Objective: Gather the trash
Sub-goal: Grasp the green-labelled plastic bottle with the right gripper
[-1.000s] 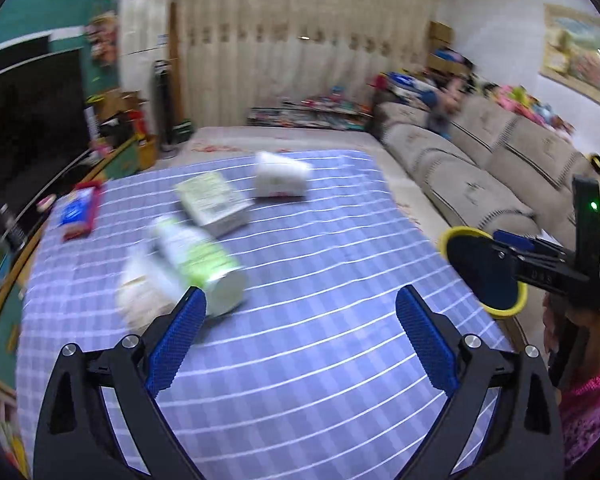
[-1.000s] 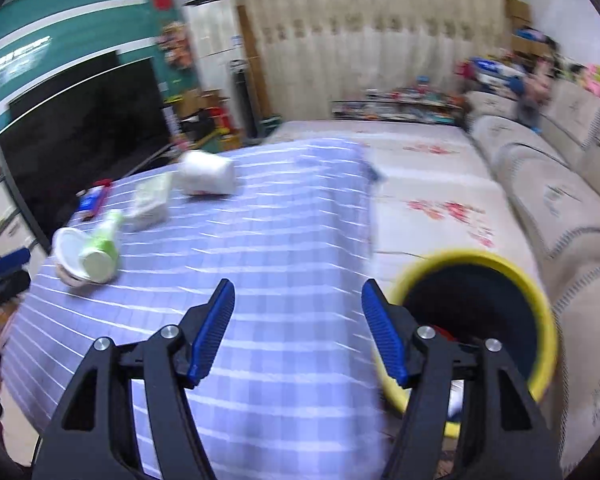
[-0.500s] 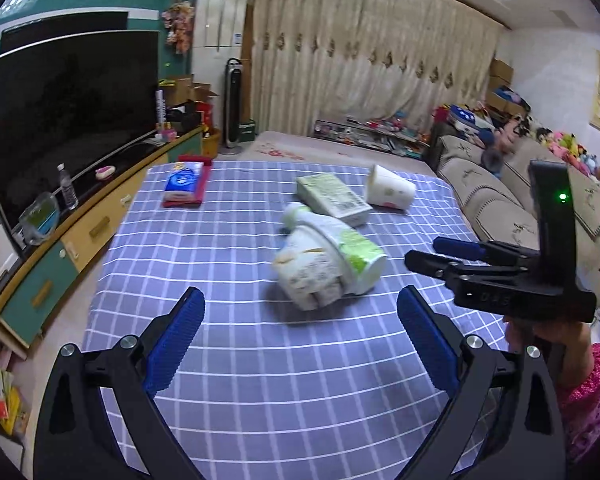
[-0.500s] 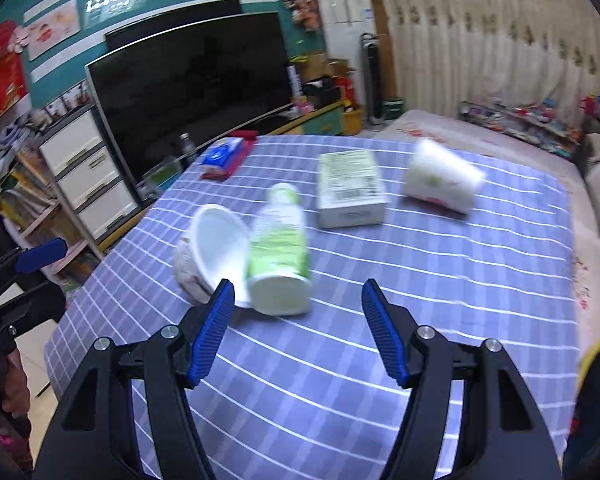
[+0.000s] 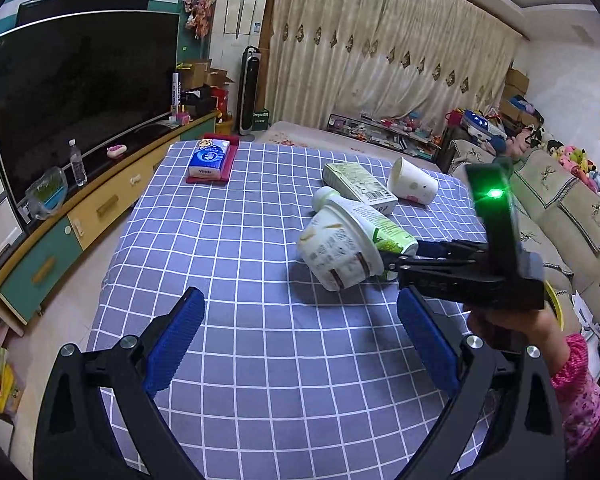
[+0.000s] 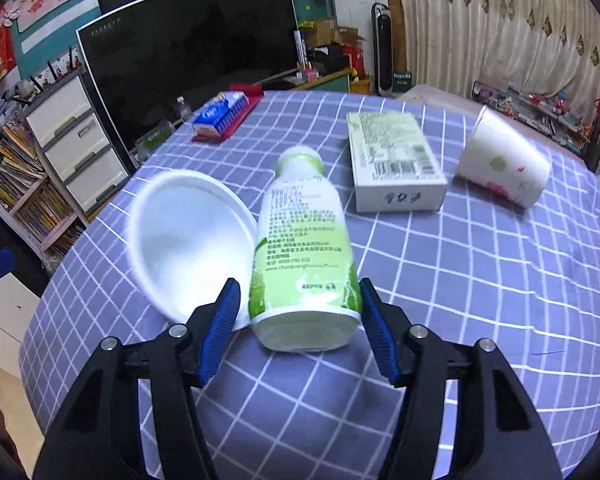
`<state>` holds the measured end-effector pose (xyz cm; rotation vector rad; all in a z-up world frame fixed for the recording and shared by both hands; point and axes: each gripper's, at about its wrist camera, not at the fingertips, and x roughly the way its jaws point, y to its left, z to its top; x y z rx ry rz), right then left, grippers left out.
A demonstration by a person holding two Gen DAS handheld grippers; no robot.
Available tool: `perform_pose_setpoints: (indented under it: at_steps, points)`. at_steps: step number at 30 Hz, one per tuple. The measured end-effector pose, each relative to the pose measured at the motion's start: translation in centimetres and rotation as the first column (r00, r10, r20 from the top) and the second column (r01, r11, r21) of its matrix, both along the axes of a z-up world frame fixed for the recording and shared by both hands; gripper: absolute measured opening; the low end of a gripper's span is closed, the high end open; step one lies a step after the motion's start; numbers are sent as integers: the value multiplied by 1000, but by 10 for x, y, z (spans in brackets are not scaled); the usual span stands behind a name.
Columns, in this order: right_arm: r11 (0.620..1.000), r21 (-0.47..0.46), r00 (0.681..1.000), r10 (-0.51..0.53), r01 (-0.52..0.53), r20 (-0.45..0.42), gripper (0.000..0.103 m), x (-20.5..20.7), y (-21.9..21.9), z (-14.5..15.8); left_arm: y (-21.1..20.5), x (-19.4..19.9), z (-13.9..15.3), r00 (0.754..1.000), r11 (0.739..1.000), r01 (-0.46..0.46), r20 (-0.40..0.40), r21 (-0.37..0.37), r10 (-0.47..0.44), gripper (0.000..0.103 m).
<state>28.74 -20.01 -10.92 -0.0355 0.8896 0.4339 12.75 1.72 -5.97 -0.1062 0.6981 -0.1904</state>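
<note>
At the centre of the right wrist frame, the green-and-white bottle (image 6: pixel 304 248) lies on its side on the checked desk (image 6: pixel 480 280), base toward the camera. The right claw (image 6: pixel 298 324) is spread around that base, blue pads flanking it on both sides; whether they already touch it I cannot tell, and nothing is clamped yet.

The main risk, as I judge it, is the white plastic cup (image 6: pixel 184 240), tipped on its side and leaning against the bottle on the left of the frame. The left-hand pad sits right in front of the cup's rim, so closing could pinch the rim with the bottle, or shove the cup away. The bottle is round and smooth, held only near its base; it may roll or swing down at the neck when lifted.

In the left wrist frame the left claw (image 5: pixel 300 344) hangs released at the bottom, well apart from everything. Further up the desk lie a flat carton (image 5: pixel 358 186) just beside the bottle's cap, a paper cup (image 5: pixel 414 187) on its side to the right, and a blue tissue pack (image 5: pixel 209 159) at upper left. None blocks the grasp; only the leaning cup does.
</note>
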Motion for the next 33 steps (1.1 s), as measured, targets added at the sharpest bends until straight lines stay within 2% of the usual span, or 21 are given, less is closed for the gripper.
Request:
perform_pose_setpoints:
  at_steps: [2,5,11,18,33]
  points:
    - [1000,2,1000,-1,1,-7,51,6,1,-5,-1,1,-1,1000,1000,1,-6,-5,-1,96]
    - [1000,11,1000,-8,8,10,50,6,-2,-2,-6,1,-4,1000,1000,7,-10,-2,-7,96]
    - [999,44,991,-28,23,134,49,-20,-22,34,-9,5,-11,999,1000,12,-32,4,-12,96]
    - [996,77,979,-52,37,196,49,-47,-52,64,-15,4,-13,999,1000,21,-37,8,-21,96]
    - [991,118,977,-84,62,195,49,-98,-95,82,-36,-2,-11,998,998,53,-37,22,-53,96]
